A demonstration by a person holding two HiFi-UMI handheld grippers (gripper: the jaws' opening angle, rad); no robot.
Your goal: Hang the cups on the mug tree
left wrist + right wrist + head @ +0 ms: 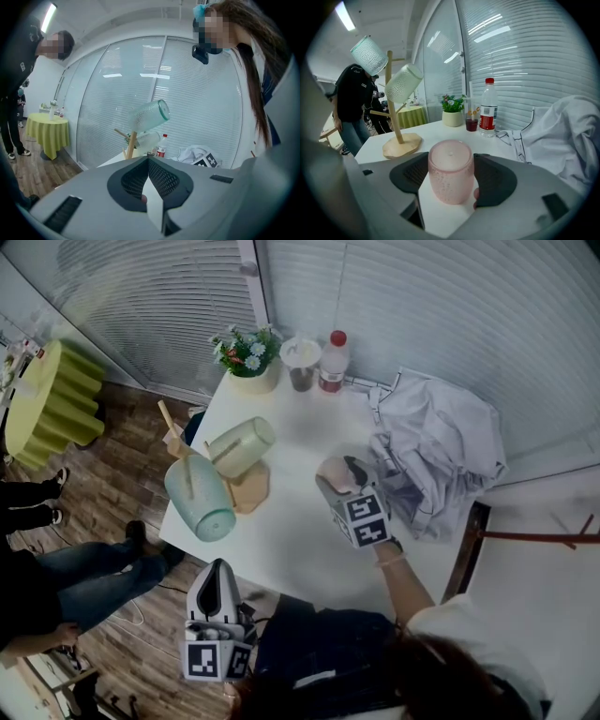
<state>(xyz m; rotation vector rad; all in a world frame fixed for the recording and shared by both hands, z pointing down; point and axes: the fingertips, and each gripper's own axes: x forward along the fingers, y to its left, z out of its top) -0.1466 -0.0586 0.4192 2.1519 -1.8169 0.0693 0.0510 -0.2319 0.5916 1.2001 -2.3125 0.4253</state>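
Teal cup (369,55), pale green cup (403,83) hung on wooden mug tree (395,123), pink cup (451,171) inverted

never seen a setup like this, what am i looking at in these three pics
No robot: a person holds a two-jaw gripper in each hand. One picture looks down from a head camera; the other two look along each gripper's jaws. On the white table are a mug tree with a green cup and a pale cup hung, a plant, a bottle and a cloth. The right gripper is open, its jaws either side of a pink cup standing upside down. The left gripper is shut and empty.
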